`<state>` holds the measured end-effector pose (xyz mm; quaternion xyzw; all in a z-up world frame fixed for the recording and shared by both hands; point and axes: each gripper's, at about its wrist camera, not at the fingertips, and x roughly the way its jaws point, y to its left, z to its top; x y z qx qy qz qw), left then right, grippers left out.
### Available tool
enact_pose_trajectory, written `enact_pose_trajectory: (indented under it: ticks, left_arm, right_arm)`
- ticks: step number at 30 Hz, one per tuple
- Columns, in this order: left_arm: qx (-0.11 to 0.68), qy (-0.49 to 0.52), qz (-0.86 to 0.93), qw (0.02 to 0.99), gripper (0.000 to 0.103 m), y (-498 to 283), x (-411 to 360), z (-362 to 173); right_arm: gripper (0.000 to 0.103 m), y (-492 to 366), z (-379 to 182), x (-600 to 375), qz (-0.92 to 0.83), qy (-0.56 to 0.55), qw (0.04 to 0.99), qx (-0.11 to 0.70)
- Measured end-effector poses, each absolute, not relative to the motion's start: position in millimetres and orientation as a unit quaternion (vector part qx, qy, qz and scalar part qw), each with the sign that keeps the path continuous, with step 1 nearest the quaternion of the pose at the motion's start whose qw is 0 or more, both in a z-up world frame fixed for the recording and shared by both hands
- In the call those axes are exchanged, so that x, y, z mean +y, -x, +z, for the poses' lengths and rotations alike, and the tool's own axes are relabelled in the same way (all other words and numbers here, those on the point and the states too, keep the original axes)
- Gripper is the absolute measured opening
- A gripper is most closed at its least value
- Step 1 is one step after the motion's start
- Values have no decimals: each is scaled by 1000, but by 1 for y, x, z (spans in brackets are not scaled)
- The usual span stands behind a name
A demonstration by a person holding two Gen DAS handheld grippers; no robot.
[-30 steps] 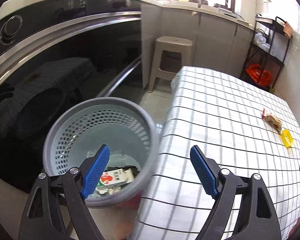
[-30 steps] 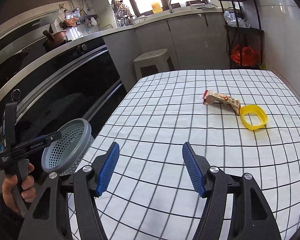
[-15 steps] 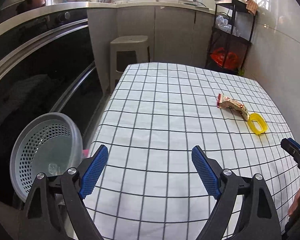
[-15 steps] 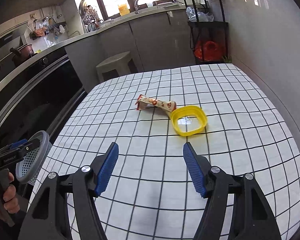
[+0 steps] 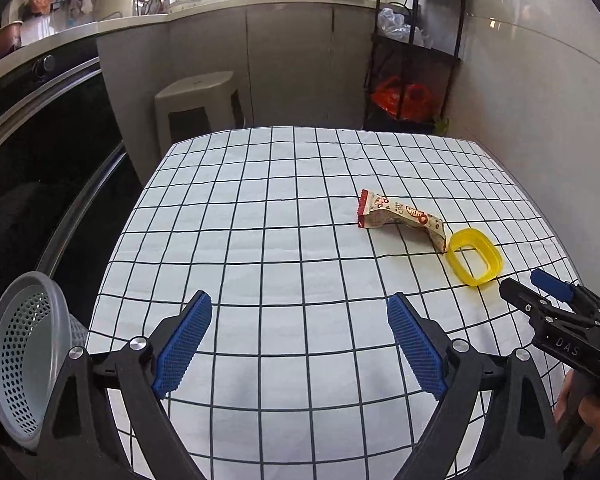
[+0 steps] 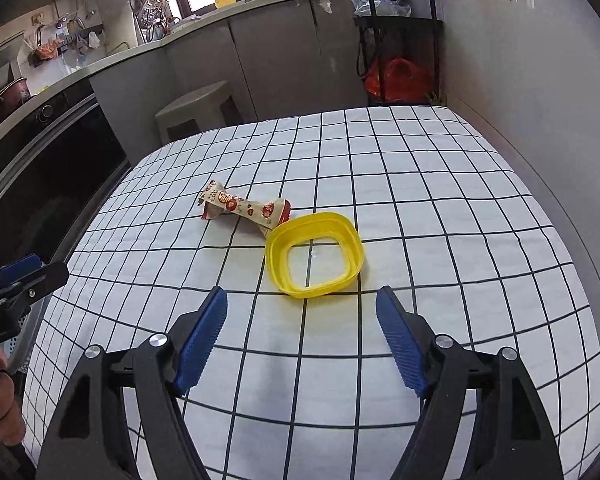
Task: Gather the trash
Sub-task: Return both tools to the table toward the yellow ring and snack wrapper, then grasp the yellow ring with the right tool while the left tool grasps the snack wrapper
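- The trash is a snack wrapper and a yellow ring. Both lie on the tabletop, which has a white cloth with black squares.
- The wrapper is long and bent. In the right view its long side runs from about 10 o'clock to 4 o'clock, and its near end looks like it touches the ring.
- The ring lies flat, with the cloth showing through its hole.
- From the right tool, the ring is at 12 o'clock, just ahead of the tips. The wrapper is past it, at about 11 o'clock.
- From the left tool, the wrapper is at about 1 o'clock and the ring is at about 2 o'clock. Both are well apart from this tool.
- So I think the right tool is the nearer one, and the ring looks like the next thing to pick up.
- The right tool is wide open, and it holds nothing.
- The left tool is wide open too, and it holds nothing.
- A gray basket with holes stands off the tabletop, at 9 o'clock from the left tool. I think the trash should go in there.
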<state>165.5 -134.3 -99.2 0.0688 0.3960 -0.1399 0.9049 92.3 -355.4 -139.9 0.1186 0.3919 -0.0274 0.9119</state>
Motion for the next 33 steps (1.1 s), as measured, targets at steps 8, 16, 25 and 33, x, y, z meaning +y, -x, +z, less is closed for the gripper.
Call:
enact_pose_trajectory:
  ticks: [8, 16, 25, 33]
  left_arm:
    - [401, -83, -147, 900, 88, -168, -149, -115]
    - [401, -94, -151, 899, 88, -163, -151, -121]
    - [404, -92, -156, 897, 88, -162, -153, -122]
    - [411, -89, -156, 894, 88, -163, -151, -124]
  right_arm:
    - [77, -118, -152, -367, -33, -123, 904, 408]
    - [81, -135, -157, -361, -24, -106, 901, 420]
    - [82, -152, -170, -358, -27, -99, 891, 443]
    - [81, -159, -170, -350, -25, -85, 896, 435]
